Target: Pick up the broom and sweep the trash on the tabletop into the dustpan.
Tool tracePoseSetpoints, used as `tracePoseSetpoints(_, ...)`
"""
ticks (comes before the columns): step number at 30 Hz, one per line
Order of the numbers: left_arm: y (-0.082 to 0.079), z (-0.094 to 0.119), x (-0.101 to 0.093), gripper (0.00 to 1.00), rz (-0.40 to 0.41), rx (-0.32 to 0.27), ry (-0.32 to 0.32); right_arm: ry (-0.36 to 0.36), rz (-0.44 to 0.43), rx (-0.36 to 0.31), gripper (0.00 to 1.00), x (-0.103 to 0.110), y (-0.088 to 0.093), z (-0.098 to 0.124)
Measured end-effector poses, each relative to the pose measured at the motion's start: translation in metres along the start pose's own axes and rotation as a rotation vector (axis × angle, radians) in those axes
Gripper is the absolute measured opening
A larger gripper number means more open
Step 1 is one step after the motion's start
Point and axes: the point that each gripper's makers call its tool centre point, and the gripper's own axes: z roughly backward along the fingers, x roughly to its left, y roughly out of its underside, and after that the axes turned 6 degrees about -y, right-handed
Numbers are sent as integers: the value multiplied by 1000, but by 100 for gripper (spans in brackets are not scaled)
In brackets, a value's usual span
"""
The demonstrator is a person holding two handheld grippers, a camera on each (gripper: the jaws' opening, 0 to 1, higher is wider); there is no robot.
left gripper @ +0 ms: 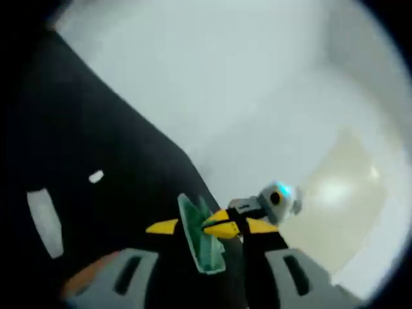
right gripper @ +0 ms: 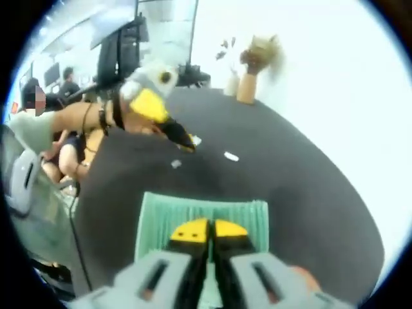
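My right gripper (right gripper: pixel 208 232) is shut on a green ridged dustpan (right gripper: pixel 203 212), which it holds low over the dark round tabletop (right gripper: pixel 290 187). Small white scraps of trash (right gripper: pixel 230 156) lie on the table beyond the pan. My left gripper (right gripper: pixel 182 138), held by a person's hand, hovers over the far scraps, coming in from the left. In the left gripper view my left gripper (left gripper: pixel 211 226) stands open. The dustpan (left gripper: pixel 205 248) shows edge-on between its yellow fingertips (left gripper: pixel 161 226), with the right gripper (left gripper: pixel 225 226) clamped on it. Two white scraps (left gripper: pixel 95 176) lie on the dark tabletop (left gripper: pixel 84 141).
A brown object (right gripper: pixel 254 64) stands at the table's far edge. Monitors (right gripper: pixel 119 51), seated people and a chair (right gripper: pixel 22 174) are off to the left. A white wall (right gripper: pixel 335 96) runs along the right. A pale floor (left gripper: pixel 335 193) lies past the table edge.
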Motion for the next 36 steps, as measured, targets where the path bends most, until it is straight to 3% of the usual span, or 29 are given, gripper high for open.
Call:
tracePoseSetpoints(4,12,-17,11,29,67,48,-22,-1,9,-11,1,-3,1,3)
tracePoseSetpoints(7,21,-28,22,27,37,111,-73,-12,17,-23,1,-5,-1,7)
tracePoseSetpoints(11,26,-37,20,25,59,129,-56,-18,26,-30,1,-2,-2,7)
tracePoseSetpoints(15,29,-42,20,20,91,131,-54,-22,27,-43,1,-4,-3,8)
tracePoseSetpoints(19,44,-48,16,19,102,144,-49,-25,29,-50,1,0,-3,9)
tracePoseSetpoints(23,45,-53,19,16,117,148,-41,-26,32,-47,1,1,-1,10)
tracePoseSetpoints(27,51,-51,17,4,62,141,-33,-31,38,-63,1,7,-2,10)
tracePoseSetpoints(36,48,-48,15,3,43,103,-46,-26,50,-71,1,5,-8,17)
